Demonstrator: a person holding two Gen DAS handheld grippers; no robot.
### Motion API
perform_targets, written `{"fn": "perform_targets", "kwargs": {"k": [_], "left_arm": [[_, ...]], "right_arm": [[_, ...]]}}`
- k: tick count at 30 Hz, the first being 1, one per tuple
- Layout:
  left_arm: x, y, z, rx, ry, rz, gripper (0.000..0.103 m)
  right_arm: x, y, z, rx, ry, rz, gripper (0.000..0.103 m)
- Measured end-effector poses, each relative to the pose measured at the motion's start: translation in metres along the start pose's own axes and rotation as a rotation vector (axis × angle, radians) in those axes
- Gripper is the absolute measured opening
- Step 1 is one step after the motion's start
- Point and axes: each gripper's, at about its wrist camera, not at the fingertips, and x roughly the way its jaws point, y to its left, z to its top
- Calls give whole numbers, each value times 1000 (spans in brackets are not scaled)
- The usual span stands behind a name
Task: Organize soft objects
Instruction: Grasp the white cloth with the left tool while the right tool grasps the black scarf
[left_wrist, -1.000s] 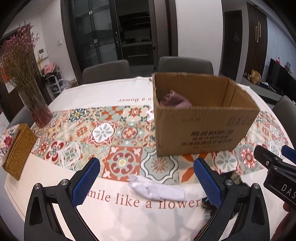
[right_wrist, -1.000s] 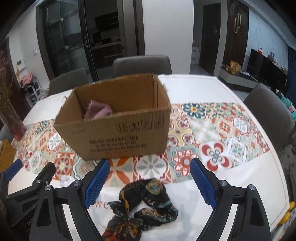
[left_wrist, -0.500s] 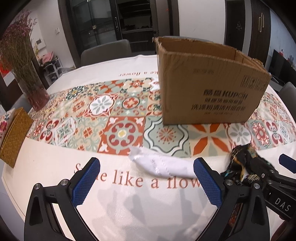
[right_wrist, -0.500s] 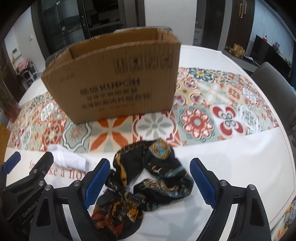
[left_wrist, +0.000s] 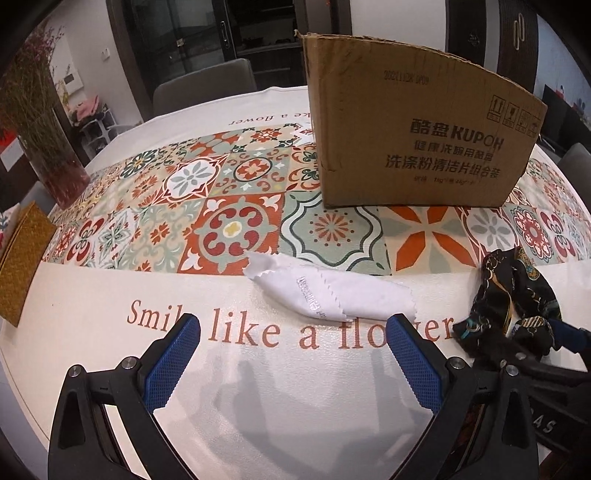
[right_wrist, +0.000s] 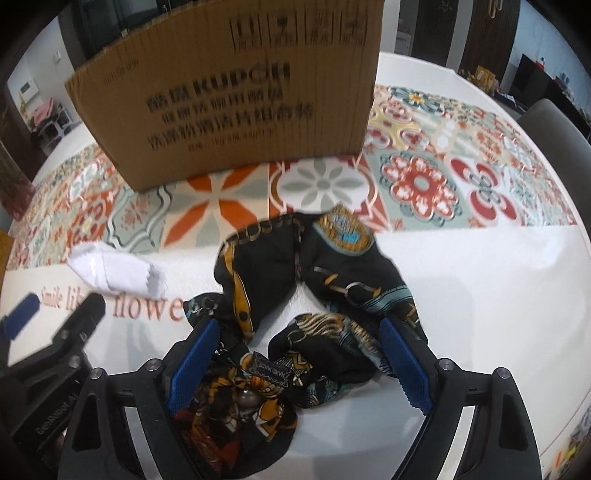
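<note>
- The white cloth (left_wrist: 332, 291) lies on the bench (left_wrist: 92, 332) near its front edge, across the printed lettering — its long axis runs side to side, roughly along that edge, with one pinked end toward the tiled band and the other toward the dark scarf (right_wrist: 314, 295)
- The scarf sits crumpled just beside the cloth, toward the right-hand end of the front edge, apart from it by a narrow strip of bare cover
- The cardboard box (left_wrist: 417, 129) stands behind both, on the tiled band toward the middle of the bench; by my reading it is where the soft things go
- The left gripper (left_wrist: 291, 365) is spread wide and empty; the cloth lies just ahead of it and a little toward its right finger, so its jaws would cross the cloth's long axis
- The right gripper (right_wrist: 299, 362) is also wide apart, holding nothing yet — its fingers straddle the near folds of the scarf without pressing them
- Each hand is nearest its own piece: left for the cloth, right for the scarf
</note>
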Motion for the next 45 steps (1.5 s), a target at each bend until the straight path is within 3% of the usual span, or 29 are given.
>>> {"fn": "perform_targets", "kwargs": {"k": [11, 14, 16, 19, 21, 24, 29, 31, 45], "left_arm": [[15, -19, 10, 43, -2, -13, 102], [22, -23, 11, 50, 13, -26, 102], [26, -26, 10, 51, 26, -34, 102], [35, -27, 10, 49, 45, -47, 95], [40, -27, 10, 44, 62, -58, 93], [41, -25, 9, 28, 58, -94, 73], [36, -31, 9, 44, 54, -140, 23], [34, -32, 10, 43, 60, -141, 15], [9, -28, 11, 34, 52, -112, 8]], "right_arm": [[7, -13, 1, 24, -27, -11, 85], [5, -11, 2, 12, -42, -7, 72], [4, -9, 5, -1, -50, -4, 57], [2, -4, 6, -23, -65, 1, 38], [1, 0, 6, -33, -72, 3, 31], [0, 3, 5, -40, -76, 9, 25], [-1, 1, 6, -29, -77, 24, 18], [-3, 0, 6, -23, -77, 29, 16], [-28, -1, 10, -17, -124, 44, 9]]}}
